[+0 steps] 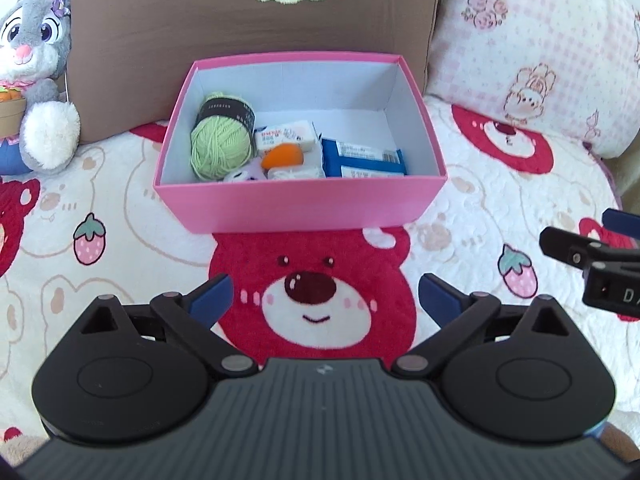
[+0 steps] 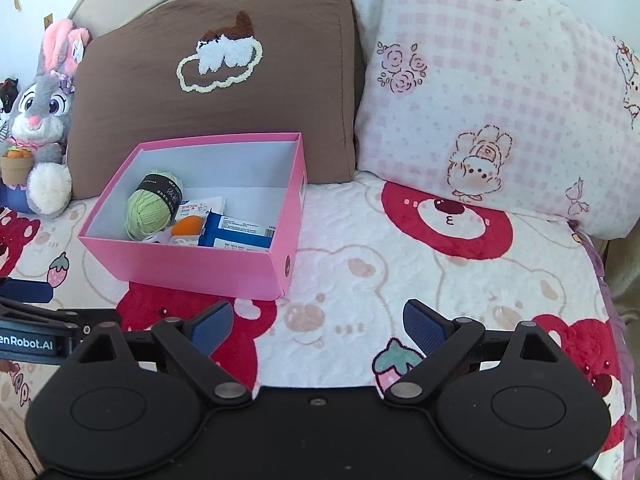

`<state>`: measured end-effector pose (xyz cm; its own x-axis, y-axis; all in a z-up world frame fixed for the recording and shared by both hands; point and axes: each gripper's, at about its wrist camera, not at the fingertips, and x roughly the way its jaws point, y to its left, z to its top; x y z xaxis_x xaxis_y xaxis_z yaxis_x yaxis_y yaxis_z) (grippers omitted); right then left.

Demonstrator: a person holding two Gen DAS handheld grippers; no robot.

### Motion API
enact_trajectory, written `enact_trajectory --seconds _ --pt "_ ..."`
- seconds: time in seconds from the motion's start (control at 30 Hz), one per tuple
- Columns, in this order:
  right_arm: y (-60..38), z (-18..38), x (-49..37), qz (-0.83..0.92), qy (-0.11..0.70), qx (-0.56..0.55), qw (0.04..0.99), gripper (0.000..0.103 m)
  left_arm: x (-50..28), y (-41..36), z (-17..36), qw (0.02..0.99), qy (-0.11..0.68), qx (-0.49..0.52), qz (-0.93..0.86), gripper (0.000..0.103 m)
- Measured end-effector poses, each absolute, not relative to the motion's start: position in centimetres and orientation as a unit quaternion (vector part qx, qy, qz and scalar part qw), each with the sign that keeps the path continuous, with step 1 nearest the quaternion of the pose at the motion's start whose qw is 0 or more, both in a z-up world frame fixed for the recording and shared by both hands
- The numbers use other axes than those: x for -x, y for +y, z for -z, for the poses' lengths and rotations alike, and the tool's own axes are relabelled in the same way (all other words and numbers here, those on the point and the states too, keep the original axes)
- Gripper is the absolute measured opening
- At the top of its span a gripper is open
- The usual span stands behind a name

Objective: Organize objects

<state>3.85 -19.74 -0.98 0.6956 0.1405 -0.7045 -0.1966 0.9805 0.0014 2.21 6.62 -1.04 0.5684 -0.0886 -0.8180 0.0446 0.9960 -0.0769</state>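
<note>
On the bear-print bedspread [image 1: 120, 208] sits an open pink box [image 1: 298, 204], holding a green yarn ball [image 1: 218, 146], an orange piece [image 1: 282, 157], white packets [image 1: 286, 134] and blue packets [image 1: 362, 158]. Behind it lean a brown pillow [image 1: 240, 40] and a pink checked pillow [image 2: 480, 100], with a plush rabbit [image 1: 34, 56] beside them. Nearer the cameras, left gripper [image 1: 325, 300] and right gripper [image 2: 318, 330] both stand wide apart, nothing between their jaws.

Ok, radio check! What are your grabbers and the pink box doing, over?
Left gripper, right gripper open, empty. Pink box on bedspread, yarn and packets inside. Nothing blocking.
</note>
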Motion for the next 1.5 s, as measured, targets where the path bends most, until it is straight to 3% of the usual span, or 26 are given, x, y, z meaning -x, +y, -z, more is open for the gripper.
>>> enact_trajectory --seconds 1.5 --pt "-21.4 2.3 -2.9 -0.070 0.415 0.011 0.907 0.094 -1.3 5.6 2.5 0.871 0.492 0.014 0.005 0.101"
